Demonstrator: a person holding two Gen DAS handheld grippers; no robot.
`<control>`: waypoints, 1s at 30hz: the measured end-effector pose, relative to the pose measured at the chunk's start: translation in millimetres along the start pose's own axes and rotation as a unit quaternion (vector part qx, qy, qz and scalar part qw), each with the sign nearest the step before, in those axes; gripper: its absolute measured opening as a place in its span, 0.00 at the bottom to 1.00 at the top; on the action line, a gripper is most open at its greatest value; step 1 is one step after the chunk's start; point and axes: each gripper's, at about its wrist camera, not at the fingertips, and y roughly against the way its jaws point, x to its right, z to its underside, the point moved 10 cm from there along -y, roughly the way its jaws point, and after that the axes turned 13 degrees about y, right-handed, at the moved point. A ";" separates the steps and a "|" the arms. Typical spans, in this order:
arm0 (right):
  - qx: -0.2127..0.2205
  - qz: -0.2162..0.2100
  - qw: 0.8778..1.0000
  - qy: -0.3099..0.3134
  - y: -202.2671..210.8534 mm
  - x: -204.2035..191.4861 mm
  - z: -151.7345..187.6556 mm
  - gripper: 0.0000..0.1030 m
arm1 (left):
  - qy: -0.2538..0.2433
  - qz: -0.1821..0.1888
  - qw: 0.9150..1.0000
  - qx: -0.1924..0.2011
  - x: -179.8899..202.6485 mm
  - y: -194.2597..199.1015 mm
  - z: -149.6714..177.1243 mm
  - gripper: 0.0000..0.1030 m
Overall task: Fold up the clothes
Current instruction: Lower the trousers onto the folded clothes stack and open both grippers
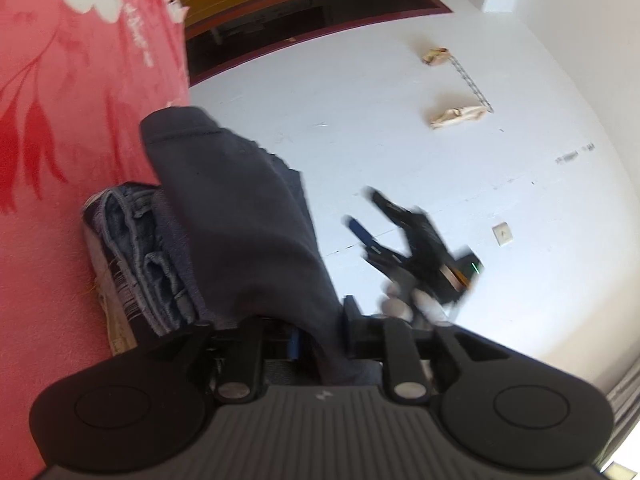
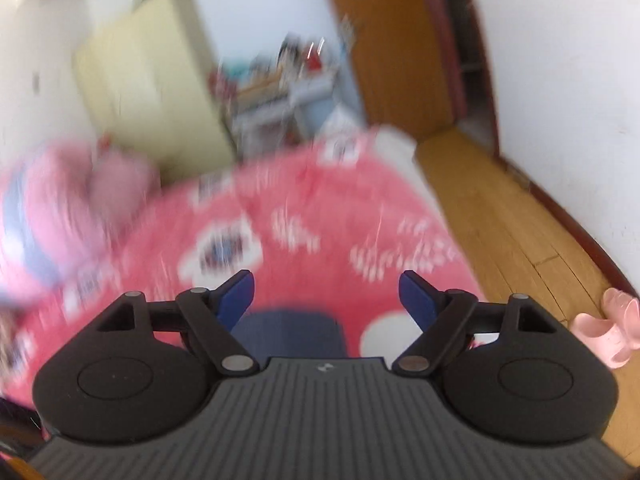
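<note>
In left hand-held gripper (image 1: 298, 338): dark garment (image 1: 240, 208).

- The right gripper (image 2: 326, 294) is seen with its blue fingertips (image 2: 236, 296) spread wide apart, nothing held between them.
- A red floral bedspread (image 2: 304, 216), heavily blurred, is seen beyond it.
- A dark blue cloth (image 2: 290, 332) is seen just below the fingers.
- A pink slipper (image 2: 608, 328) is seen on the wooden floor (image 2: 500, 220).

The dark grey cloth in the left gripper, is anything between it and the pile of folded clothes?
Nothing visible. The dark grey cloth, clamped in the left gripper, hangs right beside the folded pile on the red bedspread.
</note>
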 end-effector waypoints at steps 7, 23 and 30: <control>0.044 -0.035 0.995 -0.079 92.5 14.0 62.9 0.78 | -0.015 -0.032 0.999 -0.009 13.8 7.8 4.6 0.57; 0.004 -0.018 0.992 -0.124 89.5 11.2 160.7 0.38 | -0.140 -0.157 0.977 -0.021 35.9 8.7 62.6 0.26; 0.043 -0.047 0.988 -0.140 111.5 -1.2 133.7 0.09 | -0.114 -0.123 0.986 -0.015 54.8 20.8 59.0 0.06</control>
